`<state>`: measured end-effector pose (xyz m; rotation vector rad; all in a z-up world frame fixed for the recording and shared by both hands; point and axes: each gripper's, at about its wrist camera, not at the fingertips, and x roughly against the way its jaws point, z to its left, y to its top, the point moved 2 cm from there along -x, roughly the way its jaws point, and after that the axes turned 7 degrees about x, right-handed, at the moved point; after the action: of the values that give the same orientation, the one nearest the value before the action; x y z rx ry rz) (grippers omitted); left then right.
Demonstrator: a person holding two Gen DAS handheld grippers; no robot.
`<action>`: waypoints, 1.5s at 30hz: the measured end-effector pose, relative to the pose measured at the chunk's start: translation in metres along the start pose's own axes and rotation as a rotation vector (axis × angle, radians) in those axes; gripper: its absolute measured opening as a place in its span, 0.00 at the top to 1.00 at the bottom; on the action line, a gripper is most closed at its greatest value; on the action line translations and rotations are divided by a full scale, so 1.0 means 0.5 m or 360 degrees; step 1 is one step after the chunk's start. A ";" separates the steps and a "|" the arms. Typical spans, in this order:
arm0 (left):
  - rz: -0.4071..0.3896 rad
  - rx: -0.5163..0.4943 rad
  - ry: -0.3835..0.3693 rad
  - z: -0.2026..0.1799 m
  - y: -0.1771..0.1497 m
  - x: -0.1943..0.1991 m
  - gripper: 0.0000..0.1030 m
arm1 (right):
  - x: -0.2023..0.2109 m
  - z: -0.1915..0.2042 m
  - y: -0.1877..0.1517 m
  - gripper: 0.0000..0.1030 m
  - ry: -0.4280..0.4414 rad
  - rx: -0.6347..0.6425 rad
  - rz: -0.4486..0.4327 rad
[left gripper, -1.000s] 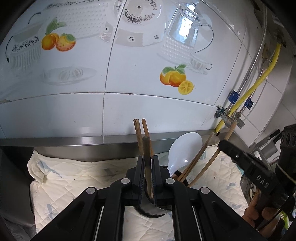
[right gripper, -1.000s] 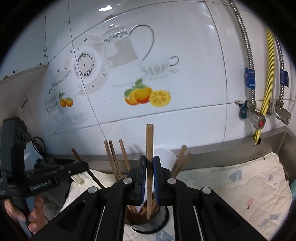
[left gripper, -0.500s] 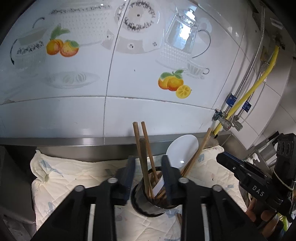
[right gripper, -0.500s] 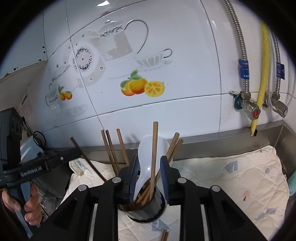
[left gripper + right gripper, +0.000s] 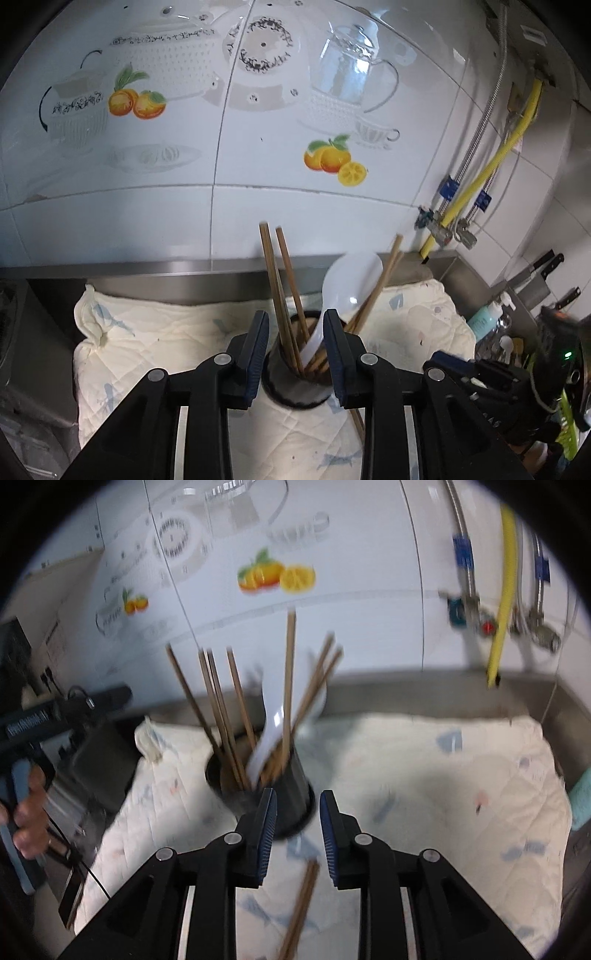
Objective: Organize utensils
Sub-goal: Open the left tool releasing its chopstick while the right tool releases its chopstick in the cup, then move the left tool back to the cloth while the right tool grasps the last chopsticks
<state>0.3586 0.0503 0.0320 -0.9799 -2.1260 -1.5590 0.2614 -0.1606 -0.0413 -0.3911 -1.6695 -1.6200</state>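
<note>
A black utensil cup (image 5: pixel 295 387) (image 5: pixel 291 794) stands on a white quilted cloth (image 5: pixel 147 350) (image 5: pixel 443 775). It holds several brown wooden chopsticks (image 5: pixel 273 288) (image 5: pixel 221 709) and a white plastic spoon (image 5: pixel 347 284) (image 5: pixel 273 720). My left gripper (image 5: pixel 295 325) is open and empty, just in front of the cup. My right gripper (image 5: pixel 297 805) is open and empty, nearer than the cup. Loose chopsticks (image 5: pixel 301 904) lie on the cloth between the right fingers; their ends also show in the left wrist view (image 5: pixel 356 421).
A tiled wall (image 5: pixel 221 166) with fruit and teapot prints rises behind a steel ledge (image 5: pixel 147 267). A yellow hose and metal pipes (image 5: pixel 502 590) run down at the right. Knives (image 5: pixel 543 269) and a teal bottle (image 5: pixel 484 321) stand at the right.
Both grippers opened, let their chopsticks drop into the cup, and drew back from it. The right wrist view is blurred by motion.
</note>
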 end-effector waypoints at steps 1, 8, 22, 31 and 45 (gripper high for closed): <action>0.0006 -0.0005 0.0005 -0.001 -0.007 0.003 0.68 | -0.006 -0.001 -0.015 0.74 -0.0002 0.0002 0.0034; 0.0088 -0.0014 0.0028 -0.002 -0.067 0.014 0.68 | -0.050 -0.006 -0.110 0.76 0.0024 -0.0048 0.0235; 0.0217 -0.0015 0.0039 0.012 -0.144 -0.011 0.68 | -0.131 0.005 -0.188 0.86 0.0014 -0.0085 0.0432; 0.0256 0.0011 0.0054 0.032 -0.160 -0.027 0.68 | -0.161 0.026 -0.180 0.86 -0.0033 -0.0020 0.0466; 0.0293 0.0044 0.0057 0.049 -0.172 -0.045 0.68 | -0.178 0.017 -0.170 0.89 0.0022 -0.0080 0.0470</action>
<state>0.3186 0.0511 -0.0509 -1.0961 -1.9668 -1.4434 0.2595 -0.1395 -0.1629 -0.6195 -1.4842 -1.4427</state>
